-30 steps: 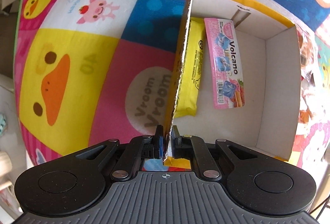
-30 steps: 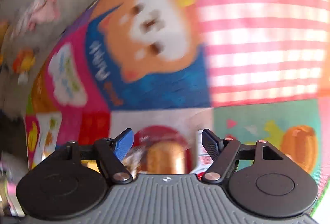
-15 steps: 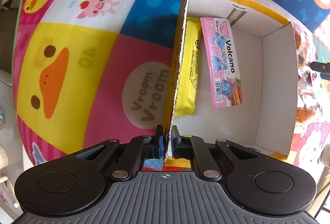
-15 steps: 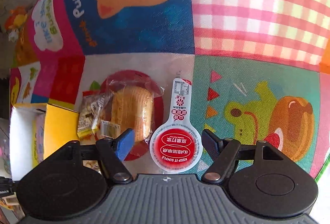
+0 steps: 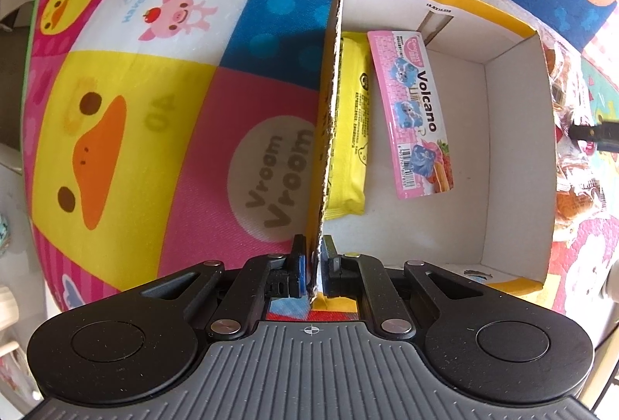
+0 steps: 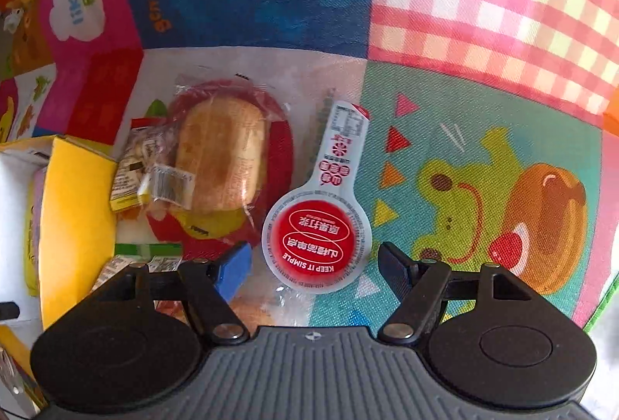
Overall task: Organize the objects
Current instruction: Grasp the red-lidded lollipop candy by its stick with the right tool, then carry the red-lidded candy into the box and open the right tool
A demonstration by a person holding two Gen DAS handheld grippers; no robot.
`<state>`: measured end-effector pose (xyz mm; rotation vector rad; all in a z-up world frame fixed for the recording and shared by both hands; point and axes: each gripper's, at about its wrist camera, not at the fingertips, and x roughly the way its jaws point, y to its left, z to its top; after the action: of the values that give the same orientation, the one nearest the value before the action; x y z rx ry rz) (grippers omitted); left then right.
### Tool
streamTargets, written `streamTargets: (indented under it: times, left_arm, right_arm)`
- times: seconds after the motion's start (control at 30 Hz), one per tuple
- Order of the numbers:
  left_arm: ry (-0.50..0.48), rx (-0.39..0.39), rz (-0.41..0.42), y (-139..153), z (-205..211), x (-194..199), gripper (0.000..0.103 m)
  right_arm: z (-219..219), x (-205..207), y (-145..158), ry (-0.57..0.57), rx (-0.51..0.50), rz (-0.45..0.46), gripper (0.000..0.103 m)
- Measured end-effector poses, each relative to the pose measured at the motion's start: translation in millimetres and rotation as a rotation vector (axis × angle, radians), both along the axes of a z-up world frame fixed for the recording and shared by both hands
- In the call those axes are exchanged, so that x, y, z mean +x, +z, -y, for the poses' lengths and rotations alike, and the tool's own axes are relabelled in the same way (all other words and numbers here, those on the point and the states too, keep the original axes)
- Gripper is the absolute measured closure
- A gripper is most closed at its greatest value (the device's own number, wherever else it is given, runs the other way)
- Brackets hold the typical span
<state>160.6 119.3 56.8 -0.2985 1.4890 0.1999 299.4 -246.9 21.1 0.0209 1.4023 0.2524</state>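
Snacks being gathered: red-lidded jelly cup (image 6: 317, 234) now sitting between spread fingers of right hand-held gripper (image 6: 313, 261), which has been closing in, gripping nothing. Left hand-held gripper (image 5: 314, 265) still pinching box (image 5: 514, 157) wall at 9 o'clock side; two packets inside. Pick-up looking imminent.

my left gripper (image 5: 314, 265) has its jaws pinched tight together on a thin cardboard wall (image 5: 329, 118) (one pad on each face). my right gripper (image 6: 314, 257) points downward, its jaws spread wide and holding nothing.
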Motion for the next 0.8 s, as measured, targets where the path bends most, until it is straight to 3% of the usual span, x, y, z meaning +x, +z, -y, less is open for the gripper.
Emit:
streamTargets:
  times: [0.1,0.17,0.3,0.57,0.7,0.8]
  left_arm:
    - [-0.001,-0.005,0.000,-1,1,-3,0.094]
    - [-0.013,-0.005,-0.005,-4,2,-4,0.094]
    - [-0.036,0.003,-0.005,-7,4,-4,0.094]
    - [-0.178,-0.001,0.000,-7,8,0,0.095]
    - [-0.202,-0.051,0.006,-9,-1,0,0.095]
    - [-0.180,-0.078,0.018,-9,-12,2,0.095]
  right_arm:
    - [-5,6,0,-0.011,-0.030,0.009,0.030]
    - [-13,4,1,0.007,-0.067,0.013,0.041]
    - [-14,-17,20,0.028,-0.084,0.024,0.042]
    - [0,-92,112,-0.072,-0.005,0.068,0.042]
    - [-25,-140,166,-0.072,0.017,0.050,0.042]
    - [-55,-185,185,-0.018,0.027,0.028,0.042]
